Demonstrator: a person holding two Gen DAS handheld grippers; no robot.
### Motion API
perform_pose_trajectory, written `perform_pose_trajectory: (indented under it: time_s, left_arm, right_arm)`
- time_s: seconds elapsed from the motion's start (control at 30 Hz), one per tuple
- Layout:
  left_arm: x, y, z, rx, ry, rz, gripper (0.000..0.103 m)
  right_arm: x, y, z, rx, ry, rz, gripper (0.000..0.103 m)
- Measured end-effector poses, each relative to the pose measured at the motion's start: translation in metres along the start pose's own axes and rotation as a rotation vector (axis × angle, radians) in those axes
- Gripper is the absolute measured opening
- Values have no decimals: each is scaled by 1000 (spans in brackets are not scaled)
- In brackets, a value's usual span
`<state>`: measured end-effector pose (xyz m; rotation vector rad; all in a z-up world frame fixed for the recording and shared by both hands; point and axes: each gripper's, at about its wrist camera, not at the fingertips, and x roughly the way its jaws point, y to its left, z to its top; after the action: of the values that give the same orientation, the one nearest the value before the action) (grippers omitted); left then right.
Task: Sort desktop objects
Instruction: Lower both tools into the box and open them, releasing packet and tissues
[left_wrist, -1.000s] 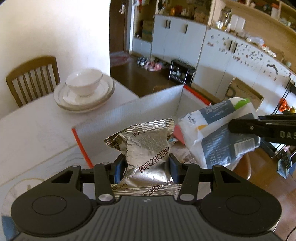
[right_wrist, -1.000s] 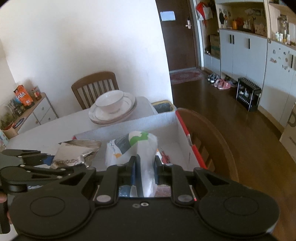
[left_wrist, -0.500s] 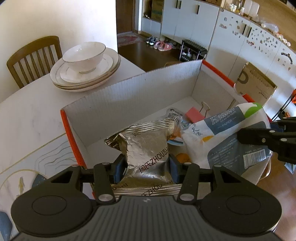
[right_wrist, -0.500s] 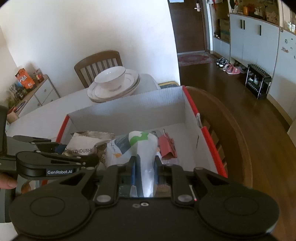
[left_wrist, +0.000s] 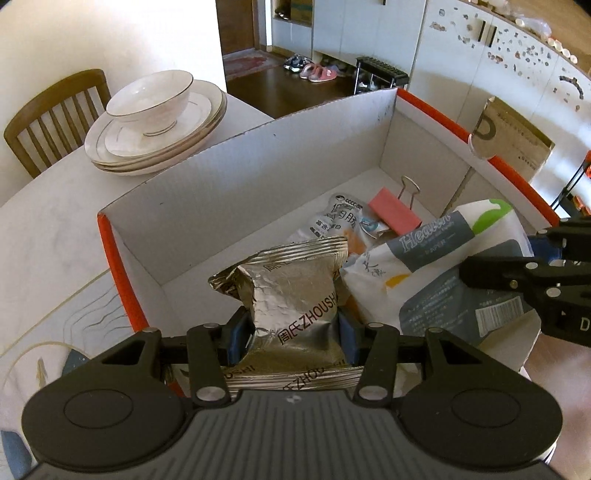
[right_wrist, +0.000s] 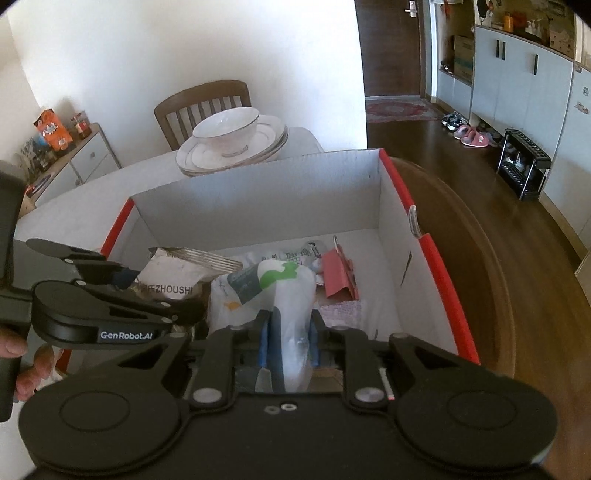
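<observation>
silver snack packet (left_wrist: 295, 295) reads "zhoushi", tissue pack (left_wrist: 436, 254) "paper"

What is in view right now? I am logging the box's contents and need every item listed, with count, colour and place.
silver snack packet: 1, silver foil, over the box's near left, between the left gripper's pads
tissue pack: 1, white with grey and green, over the box's near right
binder clip: 1, pink, on the box floor
small sachet: 1, silver-white, on the box floor beside the clip
cardboard box: 1, white inside with red edges, on the table
bowl: 1, white, on the plates
plates: stack, white, behind the box
chair: 1, brown, beyond the table
left gripper: black, shut on the packet
right gripper: black, jaws opening, tissue pack between them
</observation>
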<state>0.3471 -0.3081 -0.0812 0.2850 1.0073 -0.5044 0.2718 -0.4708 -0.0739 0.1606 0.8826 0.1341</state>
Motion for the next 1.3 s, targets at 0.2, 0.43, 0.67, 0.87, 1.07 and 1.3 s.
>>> perform_pose_trajectory:
  time_s: [0.2, 0.43, 0.67, 0.87, 1.07, 1.3]
  left_arm:
    - [-6, 3, -3, -5, -19, -9, 50]
    - [-24, 5, -5, 10, -82, -2, 64]
    - [-47, 8, -12, 1, -131, -38, 64]
    - [-70, 17, -20, -23, -181, -67, 65]
    - [-94, 25, -32, -30, -226, -99, 69]
    - [-115, 31, -48, -30, -252, -121, 73]
  right_arm:
    - [-4, 0, 1, -4, 7, -1, 29]
    - [-10, 1, 1, -9, 8, -26, 41]
    - [-23, 7, -1, -29, -8, -43, 52]
    - [-41, 24, -3, -62, -40, -48, 56]
    - [-60, 42, -9, -86, -80, -54, 64]
    - [-79, 57, -19, -91, -125, -51, 65]
